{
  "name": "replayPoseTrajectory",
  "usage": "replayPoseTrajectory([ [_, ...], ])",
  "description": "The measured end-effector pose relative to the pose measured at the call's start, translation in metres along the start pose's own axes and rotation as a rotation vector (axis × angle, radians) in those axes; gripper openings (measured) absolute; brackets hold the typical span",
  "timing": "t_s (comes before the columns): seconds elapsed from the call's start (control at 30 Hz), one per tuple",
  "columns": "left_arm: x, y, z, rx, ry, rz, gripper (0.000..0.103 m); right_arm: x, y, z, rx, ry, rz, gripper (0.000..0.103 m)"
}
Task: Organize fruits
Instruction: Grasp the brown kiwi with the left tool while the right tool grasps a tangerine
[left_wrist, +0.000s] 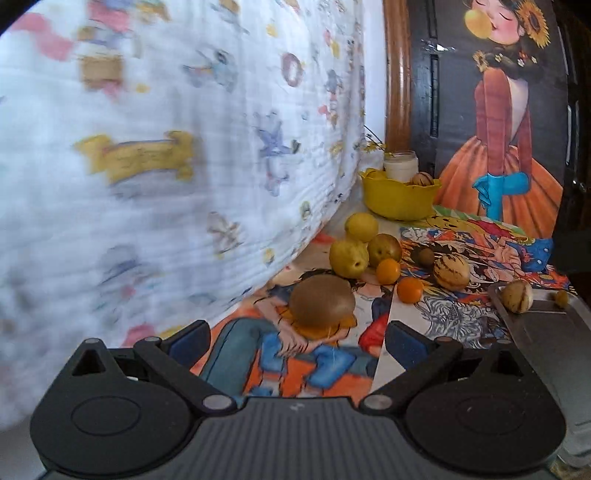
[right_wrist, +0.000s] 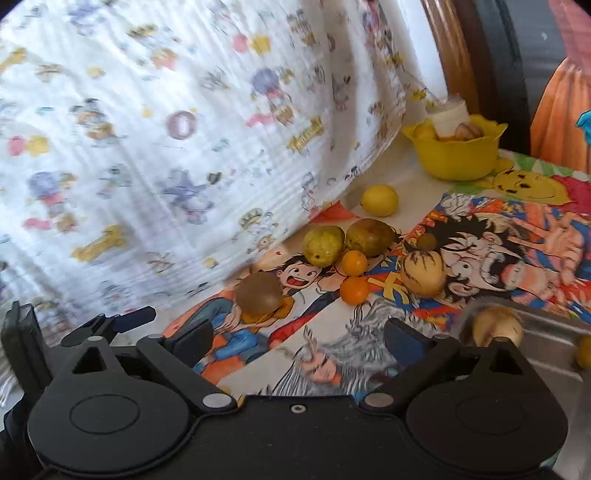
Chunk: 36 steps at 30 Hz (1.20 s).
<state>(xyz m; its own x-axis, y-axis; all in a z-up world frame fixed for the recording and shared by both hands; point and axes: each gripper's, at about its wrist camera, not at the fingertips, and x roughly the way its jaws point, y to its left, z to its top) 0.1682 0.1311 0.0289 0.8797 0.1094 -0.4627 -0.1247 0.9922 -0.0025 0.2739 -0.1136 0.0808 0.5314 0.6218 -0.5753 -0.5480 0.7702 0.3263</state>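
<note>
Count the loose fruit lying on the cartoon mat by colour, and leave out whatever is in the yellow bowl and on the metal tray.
orange fruits: 2
yellow fruits: 2
brown or olive fruits: 3
striped cream fruit: 1
Total: 8

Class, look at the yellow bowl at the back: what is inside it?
The yellow bowl holds a tan striped fruit, a small yellow fruit and a white jar. Its wall hides whatever lies deeper.
</note>
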Motion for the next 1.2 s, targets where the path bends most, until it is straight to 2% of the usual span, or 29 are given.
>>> replayPoseTrajectory([
  [0.17, 0.032, -0.006, 0.004, 0.033, 0.015, -0.017, 0.103, 0.047, -0.013, 0.012, -0.025, 0.041, -0.028, 0.091],
  [0.27, 0.050, -0.009, 0.004, 0.054, 0.035, -0.032, 0.103, 0.073, -0.022, 0.017, -0.020, 0.056, -0.047, 0.084],
  [0.43, 0.079, -0.014, 0.009, 0.051, 0.084, -0.034, 0.102, 0.112, -0.038, 0.021, 0.049, 0.092, -0.070, 0.060],
  [0.53, 0.091, -0.012, 0.011, 0.026, 0.097, -0.046, 0.099, 0.129, -0.042, 0.019, 0.053, 0.115, -0.076, 0.052],
  [0.8, 0.112, -0.013, 0.015, 0.009, 0.134, -0.049, 0.095, 0.147, -0.043, 0.017, 0.033, 0.123, -0.091, 0.043],
  [1.0, 0.123, -0.017, 0.016, 0.011, 0.166, -0.064, 0.082, 0.149, -0.047, 0.018, 0.040, 0.116, -0.087, 0.036],
  [1.2, 0.129, -0.017, 0.016, -0.005, 0.170, -0.048, 0.074, 0.149, -0.049, 0.017, 0.047, 0.111, -0.074, 0.035],
])
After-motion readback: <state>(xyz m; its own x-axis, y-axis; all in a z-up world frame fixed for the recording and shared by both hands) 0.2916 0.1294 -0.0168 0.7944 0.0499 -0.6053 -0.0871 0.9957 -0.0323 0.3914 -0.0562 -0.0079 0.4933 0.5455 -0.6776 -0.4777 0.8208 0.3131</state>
